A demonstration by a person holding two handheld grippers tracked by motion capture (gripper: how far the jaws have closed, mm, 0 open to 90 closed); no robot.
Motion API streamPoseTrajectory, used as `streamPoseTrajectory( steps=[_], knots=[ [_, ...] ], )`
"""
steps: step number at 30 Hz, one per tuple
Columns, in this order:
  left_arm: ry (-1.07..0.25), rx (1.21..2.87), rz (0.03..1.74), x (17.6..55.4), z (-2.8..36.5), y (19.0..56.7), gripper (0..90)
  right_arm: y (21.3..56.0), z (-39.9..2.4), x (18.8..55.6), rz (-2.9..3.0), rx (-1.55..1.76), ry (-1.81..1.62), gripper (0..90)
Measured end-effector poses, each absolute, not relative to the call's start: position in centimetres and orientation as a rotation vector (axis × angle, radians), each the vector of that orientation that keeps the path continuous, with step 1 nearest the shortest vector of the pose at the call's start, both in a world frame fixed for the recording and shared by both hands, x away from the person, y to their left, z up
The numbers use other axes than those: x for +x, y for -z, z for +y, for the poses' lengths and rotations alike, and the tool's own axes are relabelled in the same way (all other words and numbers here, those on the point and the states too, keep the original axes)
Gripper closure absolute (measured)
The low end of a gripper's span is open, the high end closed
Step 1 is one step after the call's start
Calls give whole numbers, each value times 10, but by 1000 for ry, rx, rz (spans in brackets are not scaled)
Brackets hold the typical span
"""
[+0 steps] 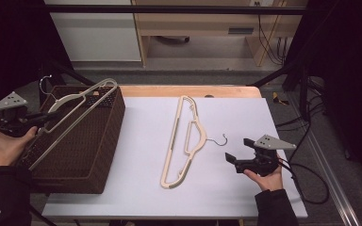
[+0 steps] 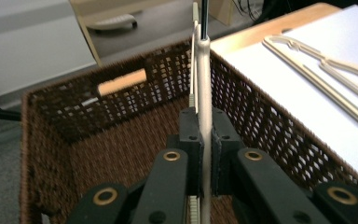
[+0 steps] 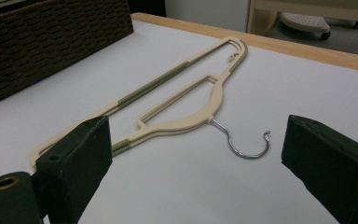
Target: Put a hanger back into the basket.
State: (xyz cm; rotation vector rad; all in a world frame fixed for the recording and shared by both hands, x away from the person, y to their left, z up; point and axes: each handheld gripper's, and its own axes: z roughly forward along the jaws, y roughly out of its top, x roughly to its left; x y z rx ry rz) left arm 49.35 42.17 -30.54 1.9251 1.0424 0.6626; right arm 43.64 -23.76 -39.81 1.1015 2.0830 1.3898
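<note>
High view, left to right: the left hand-held gripper [image 1: 40, 117] is held over the left rim of a dark brown woven wicker basket [image 1: 99, 150] standing at the left edge of the white-topped counter [image 1: 136, 188]. Its jaws are closed tight on the arm of a cream plastic clothes hanger with a metal hook [image 1: 78, 106], which lies tilted across the basket's open top, hook toward the far left corner. Left gripper view: the clamped hanger [image 2: 204, 93] runs edge-on between the black jaws, above the basket interior [image 2: 121, 154]. At mid-counter a second cream plastic hanger with a metal hook [image 1: 181, 141] lies flat, hook pointing right. The right hand-held gripper [image 1: 238, 150] is just beside that hook, jaws wide apart and empty; the right gripper view frames this hanger [image 3: 177, 98] between them.
</note>
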Motion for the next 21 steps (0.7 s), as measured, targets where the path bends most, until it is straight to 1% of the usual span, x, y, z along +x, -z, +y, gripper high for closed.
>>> streamPoseTrajectory(
  steps=[7,14,21],
  knots=[
    [-620,1986,1055,495,419,315,854,399,-238,437,2085,1106,-1387,87],
    [-555,1999,1126,495,429,339,856,400,-236,437,2096,1115,-1378,84],
    [-521,2032,1168,503,421,360,849,402,-236,438,2101,1106,-1375,83]
  ],
)
